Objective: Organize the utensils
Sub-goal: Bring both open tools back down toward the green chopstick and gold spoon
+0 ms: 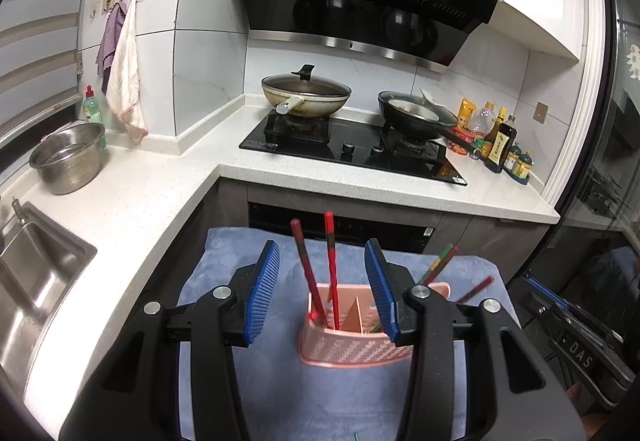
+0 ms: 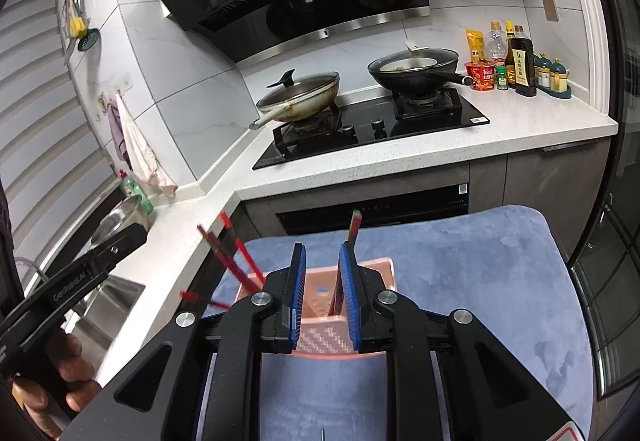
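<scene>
A pink utensil holder (image 1: 352, 345) with compartments stands on a blue towel (image 1: 280, 381). Red chopsticks (image 1: 320, 273) stand upright in its left compartment, between the fingers of my left gripper (image 1: 322, 289), which is open and not touching them. More chopsticks (image 1: 440, 265) lean out of the right side. In the right wrist view my right gripper (image 2: 322, 297) is open just above the holder (image 2: 316, 293). A red-green chopstick (image 2: 348, 261) leans against its right finger inside the holder. The red chopsticks (image 2: 236, 257) lean left.
The white countertop (image 1: 132, 201) runs left to a steel sink (image 1: 36, 281) and a steel colander (image 1: 68, 157). A gas hob (image 1: 352, 149) holds two pans. Sauce bottles (image 1: 496, 137) stand at the far right. The left gripper's handle (image 2: 60, 301) shows at the left.
</scene>
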`<state>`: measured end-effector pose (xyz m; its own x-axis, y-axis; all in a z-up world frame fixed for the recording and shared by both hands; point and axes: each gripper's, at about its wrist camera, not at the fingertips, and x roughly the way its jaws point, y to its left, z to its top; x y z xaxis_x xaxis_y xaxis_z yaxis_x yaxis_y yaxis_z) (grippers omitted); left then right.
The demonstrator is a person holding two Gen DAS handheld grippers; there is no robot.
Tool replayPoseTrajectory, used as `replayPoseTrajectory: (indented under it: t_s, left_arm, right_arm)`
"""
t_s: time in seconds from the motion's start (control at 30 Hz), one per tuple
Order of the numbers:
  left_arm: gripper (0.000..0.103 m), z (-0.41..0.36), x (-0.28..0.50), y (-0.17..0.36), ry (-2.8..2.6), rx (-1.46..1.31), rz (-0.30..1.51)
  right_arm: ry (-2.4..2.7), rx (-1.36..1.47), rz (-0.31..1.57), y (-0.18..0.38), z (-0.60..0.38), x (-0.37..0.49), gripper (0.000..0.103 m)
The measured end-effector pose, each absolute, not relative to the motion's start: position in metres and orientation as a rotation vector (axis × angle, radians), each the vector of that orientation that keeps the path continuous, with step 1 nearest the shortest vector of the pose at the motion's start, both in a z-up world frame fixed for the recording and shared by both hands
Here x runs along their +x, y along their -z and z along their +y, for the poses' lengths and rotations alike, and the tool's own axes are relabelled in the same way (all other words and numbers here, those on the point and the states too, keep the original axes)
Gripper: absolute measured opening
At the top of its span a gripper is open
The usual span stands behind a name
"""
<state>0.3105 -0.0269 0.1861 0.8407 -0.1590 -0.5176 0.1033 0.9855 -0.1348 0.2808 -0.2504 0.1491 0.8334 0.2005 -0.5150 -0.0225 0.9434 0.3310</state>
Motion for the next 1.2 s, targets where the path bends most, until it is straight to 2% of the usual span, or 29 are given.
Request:
replayPoseTrajectory:
  t_s: [0.63,1.2]
  left_arm:
    - [0.042,-0.015,0.236,-0.124,0.101,-0.073,0.689]
    - [0.042,-0.018,0.162,-0.028,0.084,0.008,0.886]
  right_arm:
    - [-0.107,0.199,0.705,-0.089,-0.220,0.184,0.019]
    - [-0.162,0.088,1.012,0.034,-0.186,0.084,0.019]
